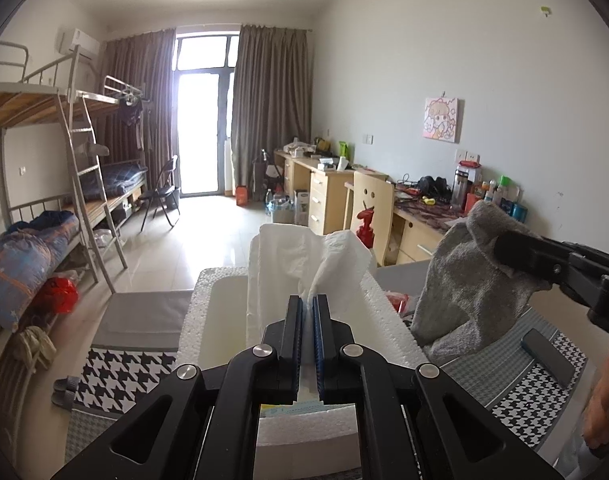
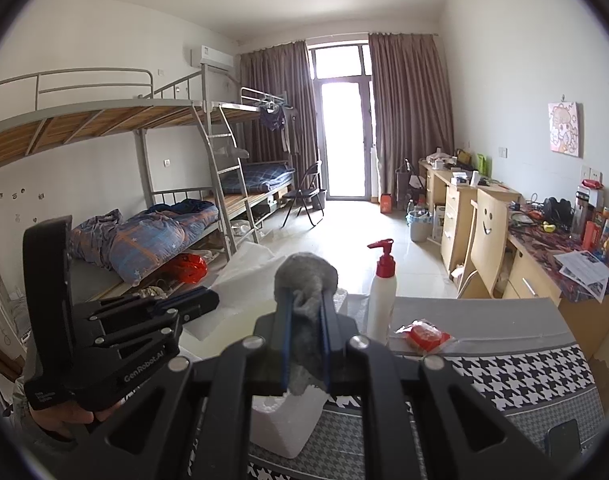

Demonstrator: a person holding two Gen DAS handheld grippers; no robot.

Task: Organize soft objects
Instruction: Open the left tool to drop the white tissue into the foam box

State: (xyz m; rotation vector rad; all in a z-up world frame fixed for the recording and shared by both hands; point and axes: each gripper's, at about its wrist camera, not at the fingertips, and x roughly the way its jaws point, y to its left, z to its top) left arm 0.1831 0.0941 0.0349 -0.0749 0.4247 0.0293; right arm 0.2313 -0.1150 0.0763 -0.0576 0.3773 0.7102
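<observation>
In the left wrist view my left gripper (image 1: 308, 308) is shut on a crumpled white cloth (image 1: 304, 264), which stands up over an open white foam box (image 1: 200, 312). The cloth's pinched fold runs down between the blue pads. To the right, my right gripper (image 1: 508, 252) is shut on a grey towel (image 1: 464, 288) that hangs beside the box. In the right wrist view the right gripper (image 2: 306, 304) clamps the bunched grey towel (image 2: 306, 276) above a corner of the foam box (image 2: 280, 420). The left gripper (image 2: 202, 300) is at the left, against the white cloth (image 2: 248, 268).
The box sits on a table with a houndstooth cover (image 2: 504, 380). A white pump bottle with a red top (image 2: 382, 300) and a red packet (image 2: 424, 336) stand behind it. A dark flat object (image 1: 546, 356) lies at the right. A hand (image 1: 600, 408) holds the right gripper.
</observation>
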